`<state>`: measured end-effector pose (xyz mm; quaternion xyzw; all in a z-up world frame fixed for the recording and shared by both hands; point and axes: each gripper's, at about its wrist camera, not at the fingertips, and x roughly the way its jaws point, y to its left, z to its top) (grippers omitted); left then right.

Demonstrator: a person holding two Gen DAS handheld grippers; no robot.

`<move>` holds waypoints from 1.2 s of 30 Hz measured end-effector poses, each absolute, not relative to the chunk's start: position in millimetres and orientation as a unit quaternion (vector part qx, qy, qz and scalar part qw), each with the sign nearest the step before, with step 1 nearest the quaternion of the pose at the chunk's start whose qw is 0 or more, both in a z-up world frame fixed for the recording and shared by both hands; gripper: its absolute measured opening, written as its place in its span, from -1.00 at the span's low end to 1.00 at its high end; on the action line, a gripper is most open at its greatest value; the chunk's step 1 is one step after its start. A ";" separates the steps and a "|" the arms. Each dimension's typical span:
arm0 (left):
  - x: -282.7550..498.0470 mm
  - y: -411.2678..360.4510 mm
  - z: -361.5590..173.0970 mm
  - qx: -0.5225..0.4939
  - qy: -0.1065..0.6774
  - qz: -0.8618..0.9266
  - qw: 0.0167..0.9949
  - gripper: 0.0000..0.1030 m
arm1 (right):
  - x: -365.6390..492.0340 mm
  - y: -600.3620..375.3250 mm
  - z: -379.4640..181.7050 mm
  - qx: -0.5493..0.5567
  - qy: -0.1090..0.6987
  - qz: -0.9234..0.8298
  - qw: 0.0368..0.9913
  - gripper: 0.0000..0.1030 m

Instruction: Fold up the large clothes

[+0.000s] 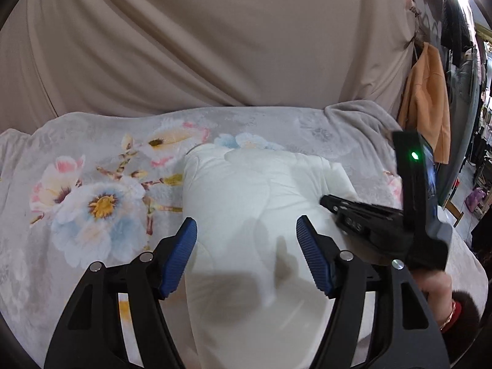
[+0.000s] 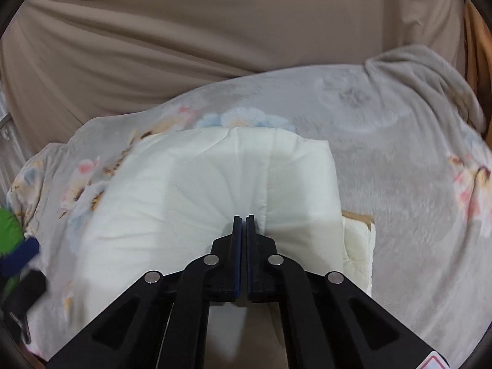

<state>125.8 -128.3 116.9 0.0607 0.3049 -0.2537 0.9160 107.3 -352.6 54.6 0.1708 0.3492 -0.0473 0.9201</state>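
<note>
A white padded garment [image 1: 246, 203] lies folded into a long bundle on the floral blanket [image 1: 92, 190]. My left gripper [image 1: 246, 240] is open, its blue pads on either side of the bundle just above it. My right gripper [image 2: 243, 220] is shut on a pinched fold of the white garment [image 2: 200, 184]; creases radiate from the pinch. In the left wrist view the right gripper [image 1: 330, 203] comes in from the right, its tips on the bundle's right edge.
A beige curtain [image 1: 215, 37] hangs behind the bed. The grey blanket bunches up at the back right [image 2: 430, 70]. An orange coat [image 1: 427, 101] and dark clothes hang at the far right. A green and blue object [image 2: 12, 240] lies at the left edge.
</note>
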 end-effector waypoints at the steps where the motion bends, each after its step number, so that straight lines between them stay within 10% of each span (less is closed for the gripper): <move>1: 132.4 -134.2 109.7 0.065 0.315 -0.255 0.912 0.26 | 106.0 -357.2 48.6 0.180 0.347 -0.044 0.919 -1.00; 36: 85.7 -123.1 74.6 0.098 0.330 -0.235 0.909 0.63 | -36.6 -306.5 65.0 0.154 0.354 -0.067 0.920 -0.74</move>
